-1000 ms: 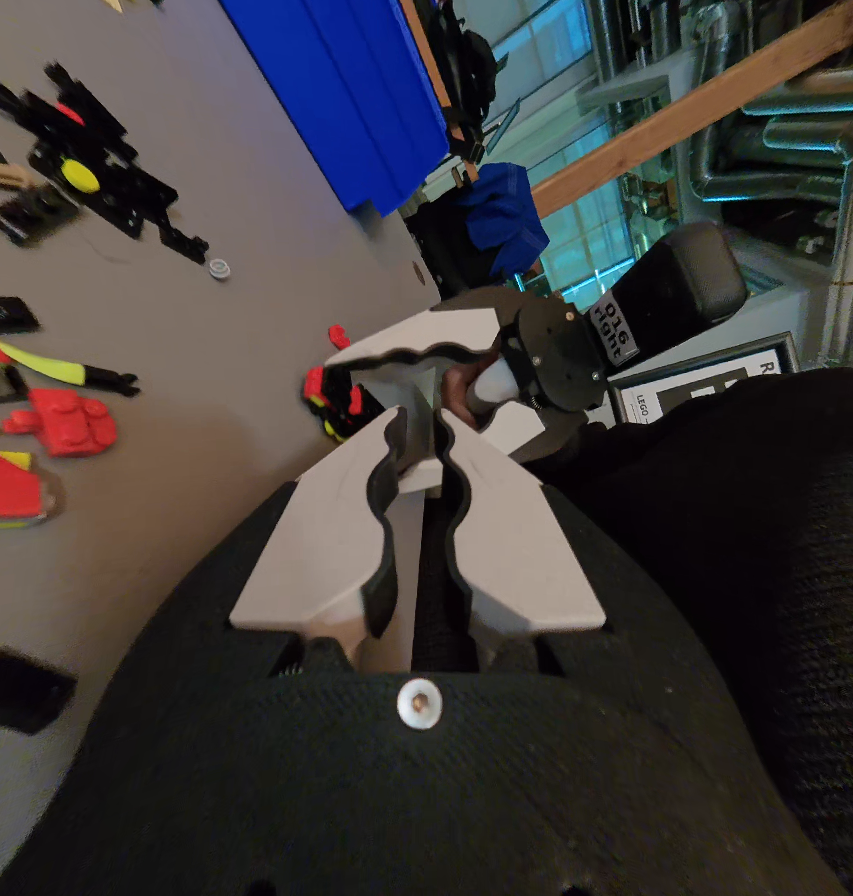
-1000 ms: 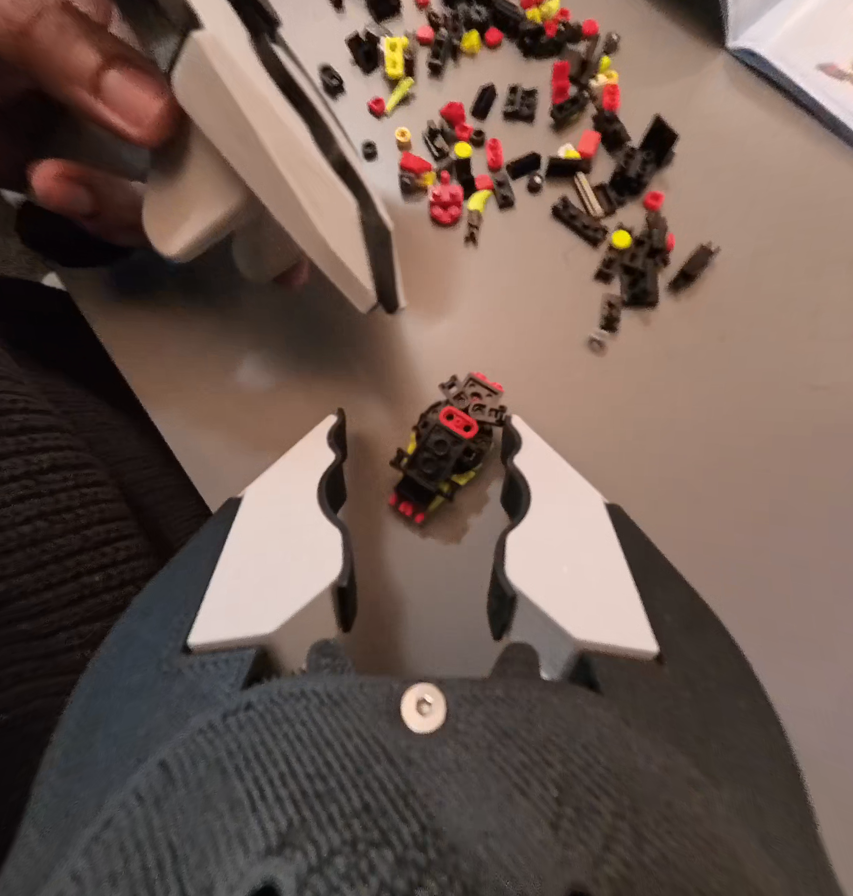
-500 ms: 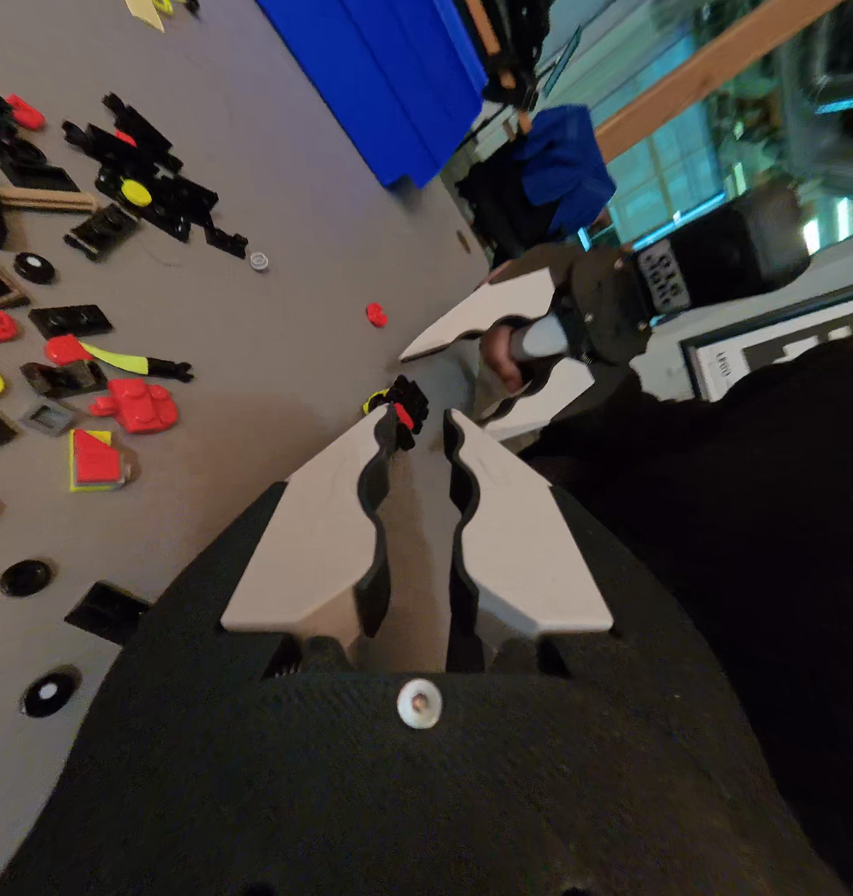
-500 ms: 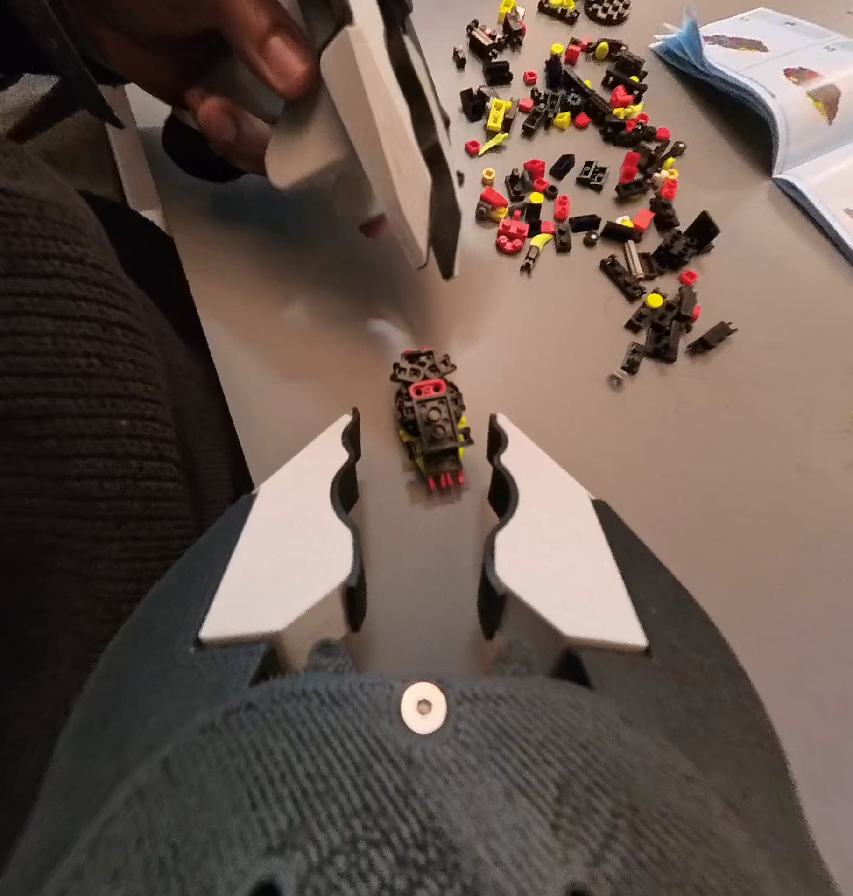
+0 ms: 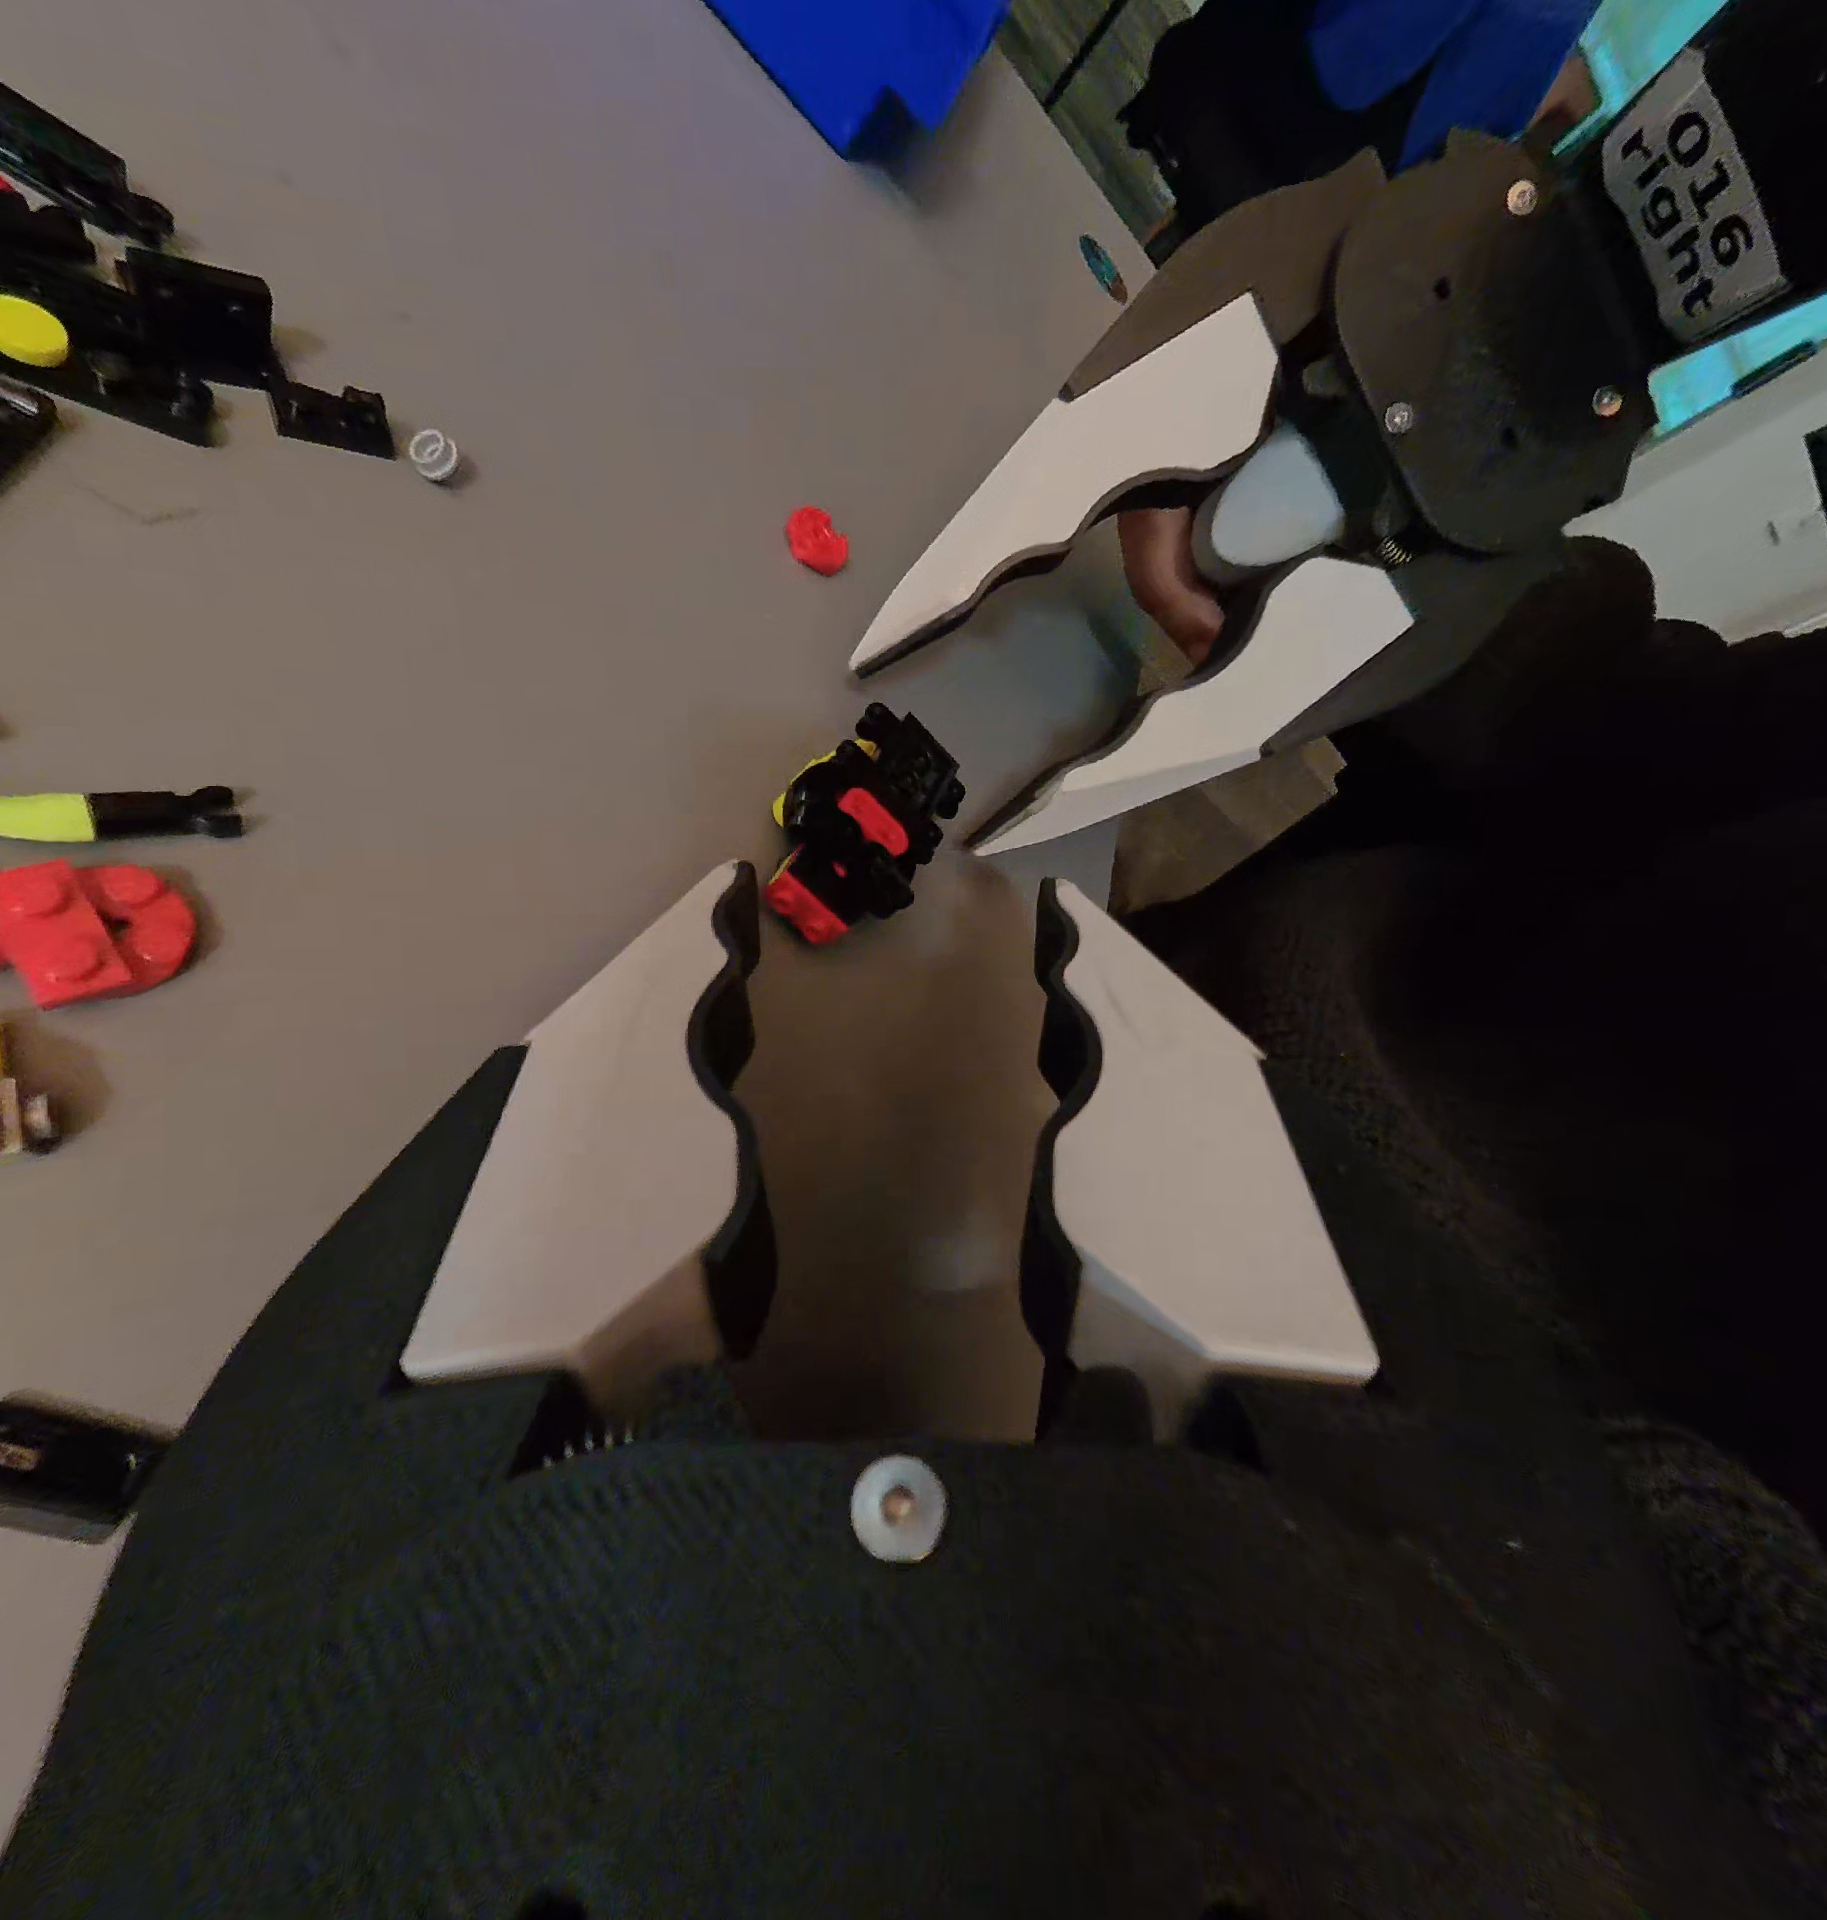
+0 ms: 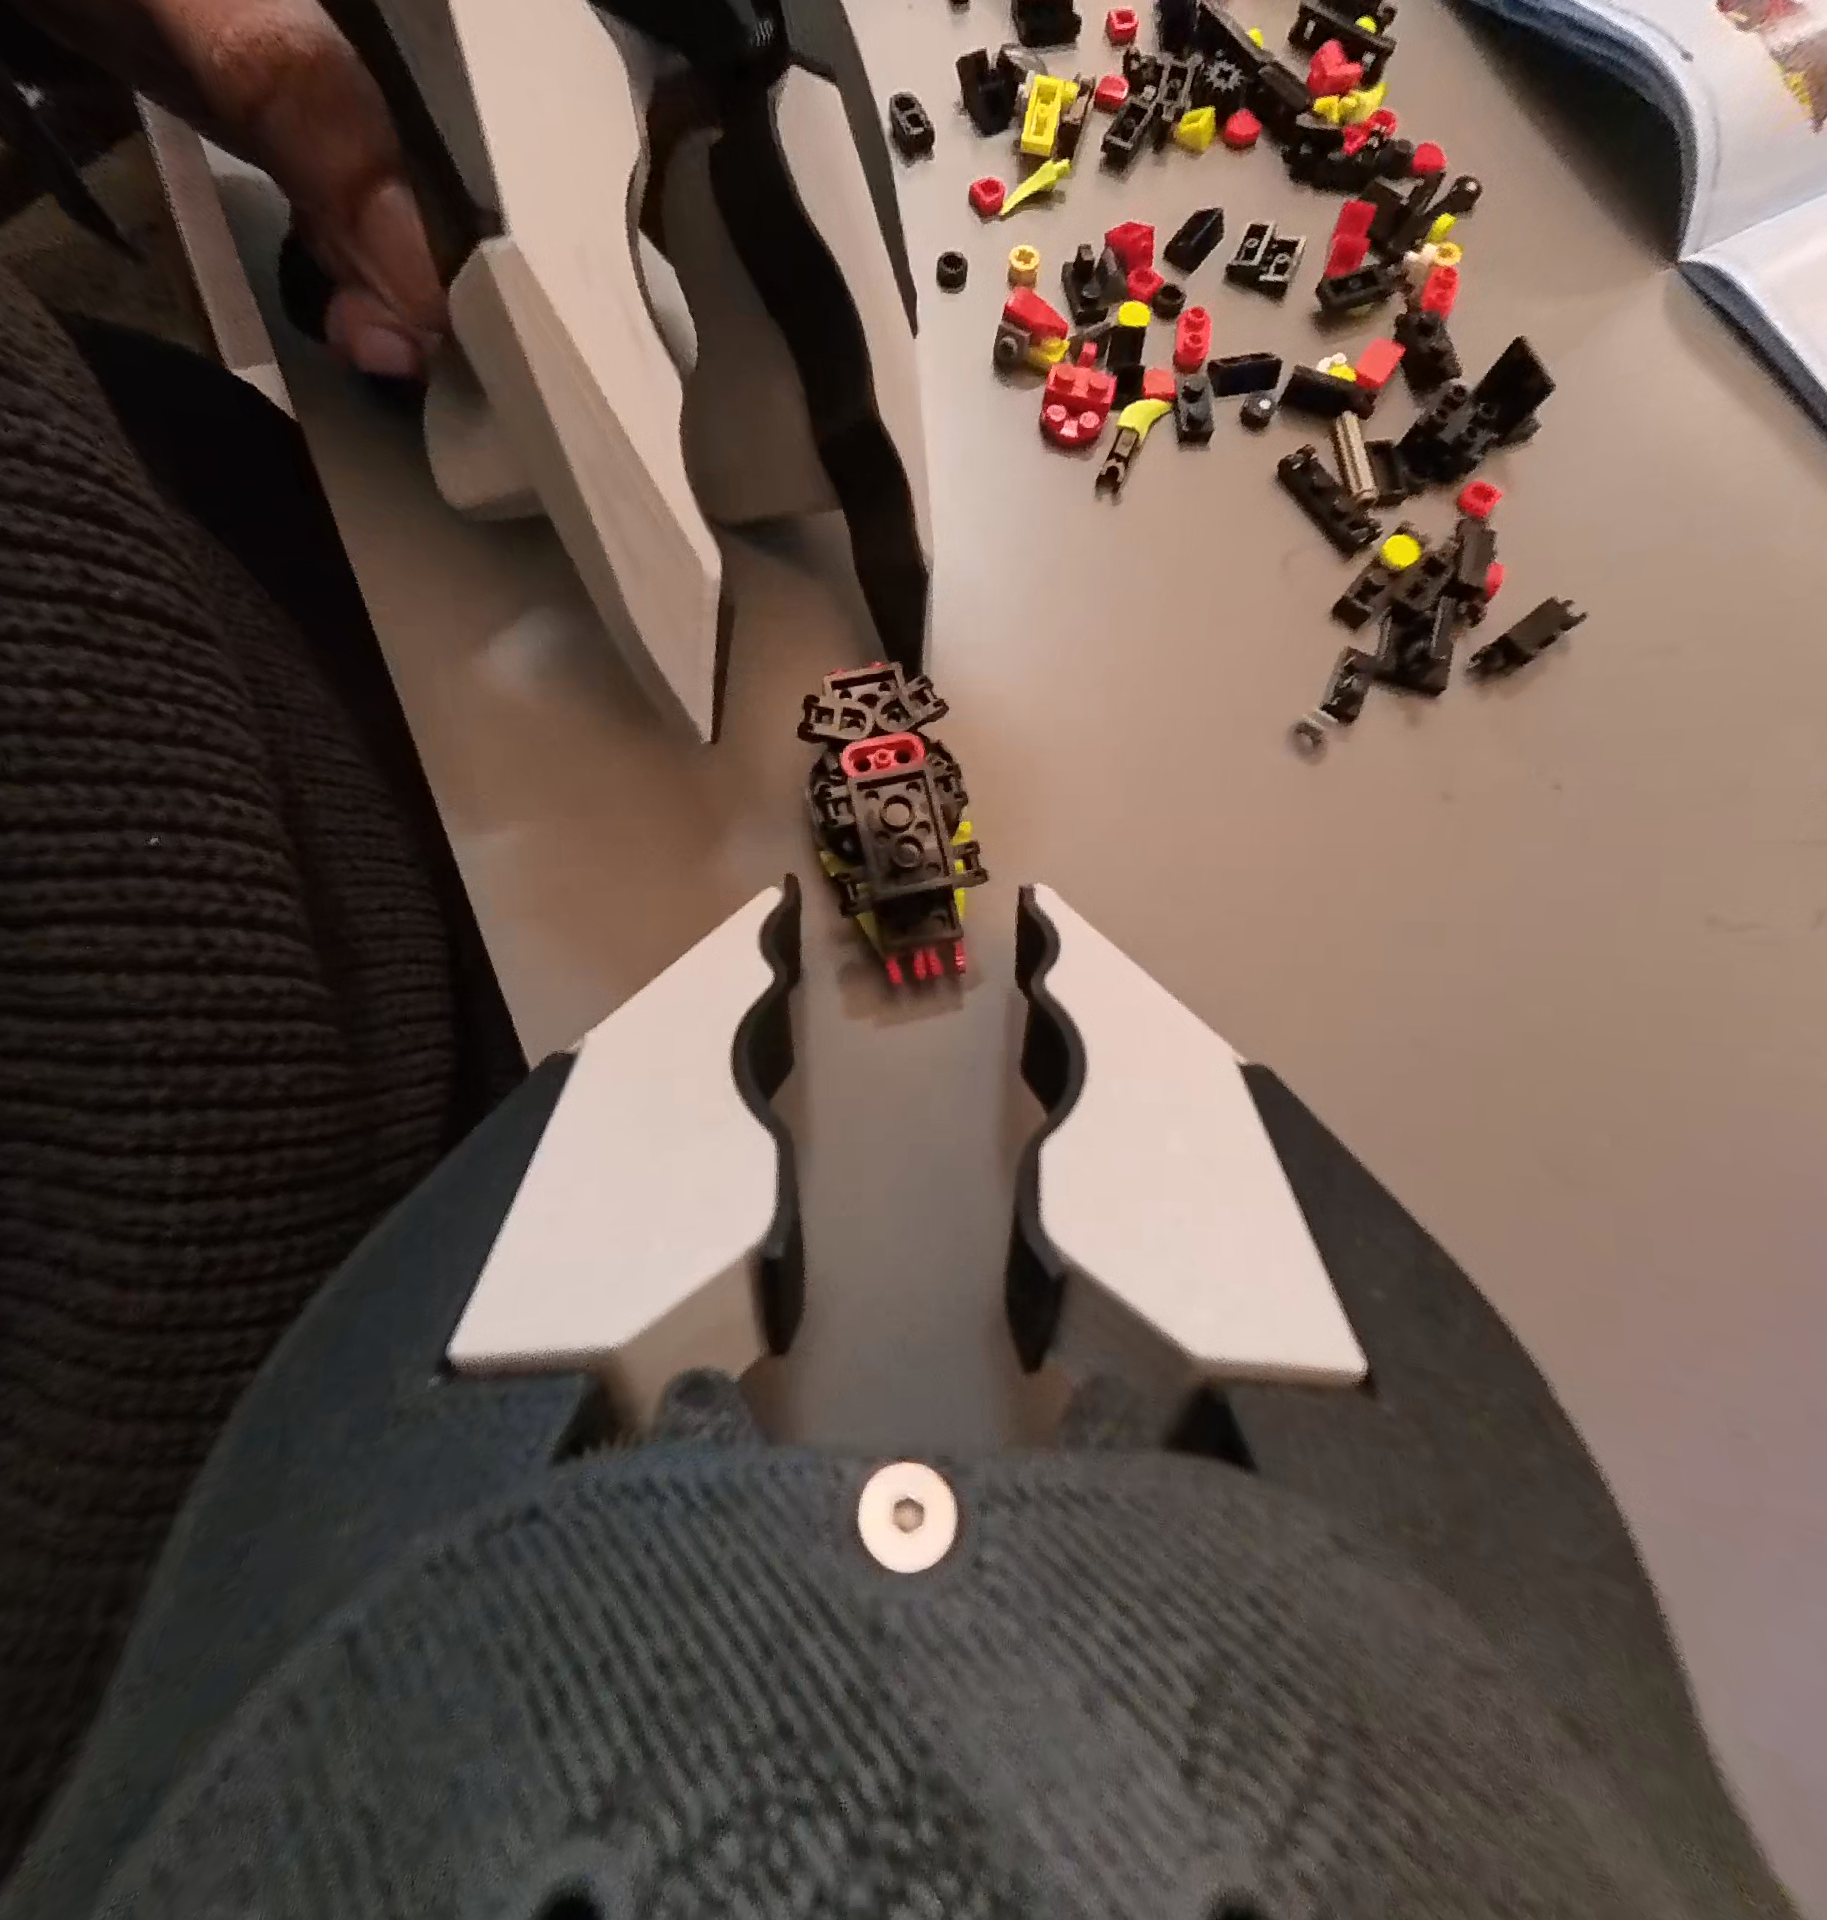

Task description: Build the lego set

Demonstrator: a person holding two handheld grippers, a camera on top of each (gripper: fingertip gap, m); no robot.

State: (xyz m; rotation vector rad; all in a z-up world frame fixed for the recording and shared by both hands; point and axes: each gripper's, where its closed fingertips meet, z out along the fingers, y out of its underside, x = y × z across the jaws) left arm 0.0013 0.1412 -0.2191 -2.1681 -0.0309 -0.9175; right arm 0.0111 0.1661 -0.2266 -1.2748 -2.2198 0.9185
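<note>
Fingers [image 6: 784, 935] of both grippers spread, bare, around small black-red-yellow brick model [image 6: 893, 821] on grey table [image 6: 1304, 1039].

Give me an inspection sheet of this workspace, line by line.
Surface: grey table, bare near the grippers.
Job's things: small black, red and yellow brick model lying on the table, between the two grippers.
Clutter: loose brick pile; open booklet; red round piece.
Grippers: left gripper open, empty; right gripper open, model's end between its tips, pads not pressing.
Cables: nothing seen.
Surroundings: blue bin; dark knit sleeve.
</note>
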